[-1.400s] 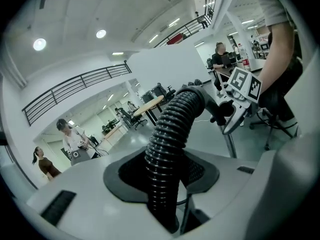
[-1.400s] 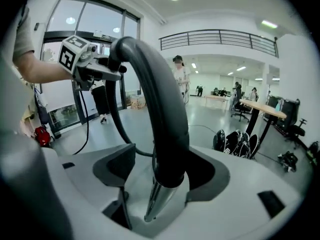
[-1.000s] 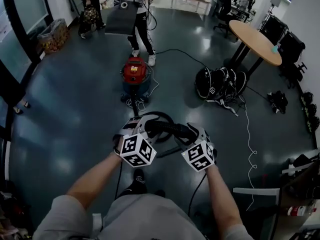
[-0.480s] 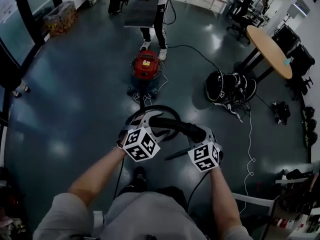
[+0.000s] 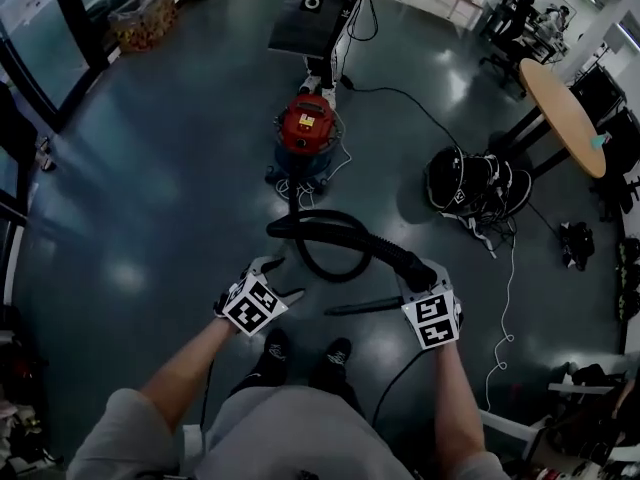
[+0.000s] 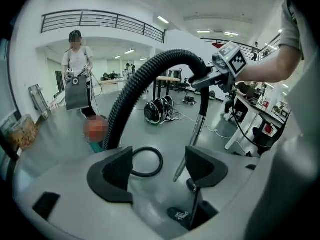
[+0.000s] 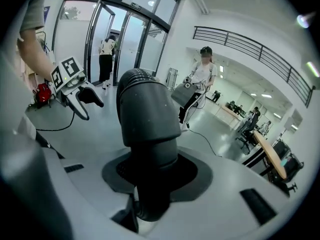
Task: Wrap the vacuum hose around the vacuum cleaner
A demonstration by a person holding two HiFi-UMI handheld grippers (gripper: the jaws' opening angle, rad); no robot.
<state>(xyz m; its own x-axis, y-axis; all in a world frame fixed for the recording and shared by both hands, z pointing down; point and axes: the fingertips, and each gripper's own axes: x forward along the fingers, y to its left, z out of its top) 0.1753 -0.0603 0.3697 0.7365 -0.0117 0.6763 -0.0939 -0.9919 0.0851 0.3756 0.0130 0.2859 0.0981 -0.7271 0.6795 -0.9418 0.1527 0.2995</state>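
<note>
Jaws of my right gripper (image 7: pixel 150 176) are clenched on the hose (image 5: pixel 350 226) at its smooth, stiff cuff, while those of my left gripper (image 6: pixel 160 166) are opening with nothing between them. From that cuff the ribbed black hose arches across the centre of the head view, curls into a low loop, and runs toward the vacuum cleaner (image 5: pixel 305 128), a red-topped canister in the upper middle, well apart from me. A thin metal pipe (image 5: pixel 365 308) hangs off the cuff end. I judge the hose light, bendy and springy, likely to uncoil unless held. Its ribs should give good purchase, so my free gripper should take it partway along the arch. No brand or label is readable on the canister, and a shoe (image 6: pixel 181 215) bears small print too blurred to read.
</note>
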